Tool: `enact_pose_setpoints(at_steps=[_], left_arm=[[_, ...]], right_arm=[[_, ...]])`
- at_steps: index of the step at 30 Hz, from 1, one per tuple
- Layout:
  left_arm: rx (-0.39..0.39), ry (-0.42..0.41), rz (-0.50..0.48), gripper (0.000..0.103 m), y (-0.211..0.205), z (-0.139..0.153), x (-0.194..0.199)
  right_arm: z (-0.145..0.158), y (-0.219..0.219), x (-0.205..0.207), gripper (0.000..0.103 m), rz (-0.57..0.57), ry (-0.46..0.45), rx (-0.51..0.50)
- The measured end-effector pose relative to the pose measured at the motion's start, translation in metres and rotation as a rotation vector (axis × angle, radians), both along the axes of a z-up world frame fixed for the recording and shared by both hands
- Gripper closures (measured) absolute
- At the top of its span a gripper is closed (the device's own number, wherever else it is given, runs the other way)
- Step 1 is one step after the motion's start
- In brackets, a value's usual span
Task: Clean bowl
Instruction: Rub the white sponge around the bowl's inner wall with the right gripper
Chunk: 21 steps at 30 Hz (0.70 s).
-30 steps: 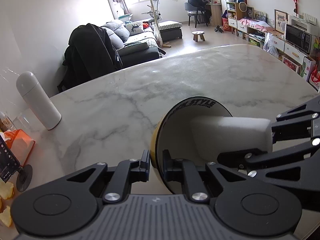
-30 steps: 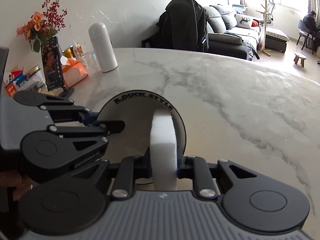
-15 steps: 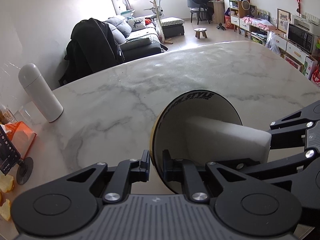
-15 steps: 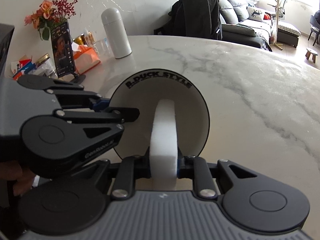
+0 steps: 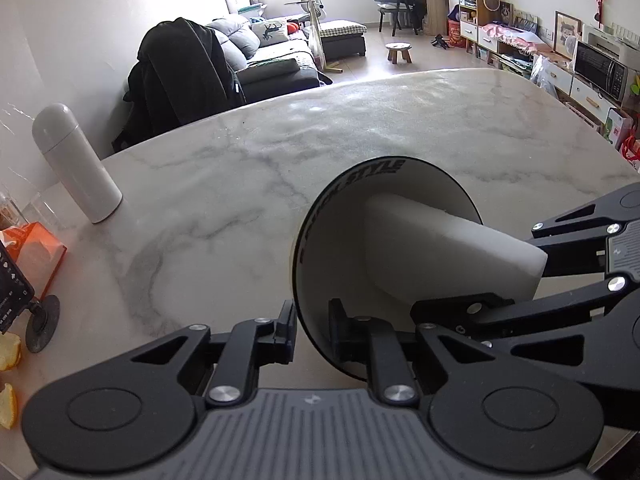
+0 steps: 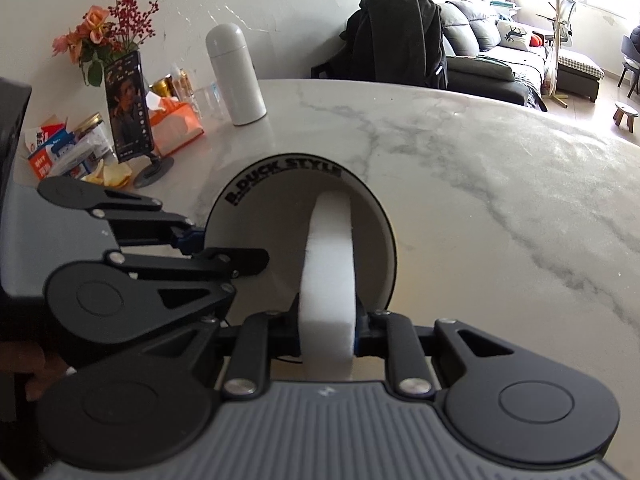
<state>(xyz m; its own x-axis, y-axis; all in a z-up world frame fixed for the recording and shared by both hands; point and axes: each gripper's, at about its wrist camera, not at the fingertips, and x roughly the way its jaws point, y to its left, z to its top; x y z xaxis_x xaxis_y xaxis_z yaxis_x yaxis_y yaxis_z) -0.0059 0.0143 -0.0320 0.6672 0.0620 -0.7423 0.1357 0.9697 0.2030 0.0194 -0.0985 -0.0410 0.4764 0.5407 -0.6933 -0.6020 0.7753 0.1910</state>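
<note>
Scrubbing inside tilted white bowl [image 6: 256,216] with white sponge [image 6: 328,280] clamped in right gripper [image 6: 328,332]; left gripper [image 5: 312,328], jaws just easing wider, straddling rim—needing firmer pinch.

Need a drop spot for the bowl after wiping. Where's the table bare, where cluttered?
Bare: the marble table beyond the bowl, out to its far edge, and to the right of the bowl. Crowded: the wall side, with the white flask, orange tissue box, phone on its stand, flowers and peel.
</note>
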Motion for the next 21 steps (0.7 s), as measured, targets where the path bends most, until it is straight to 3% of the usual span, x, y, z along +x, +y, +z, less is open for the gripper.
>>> enact_pose_setpoints(at_steps=[9, 21], left_arm=[[0.009, -0.004, -0.013, 0.072, 0.002, 0.004, 0.001], [0.045, -0.064, -0.073, 0.071, -0.014, 0.020, 0.010]], right_arm=[[-0.005, 0.004, 0.001, 0.082, 0.026, 0.010, -0.006], [-0.010, 0.010, -0.001, 0.082, 0.052, -0.008, -0.036]])
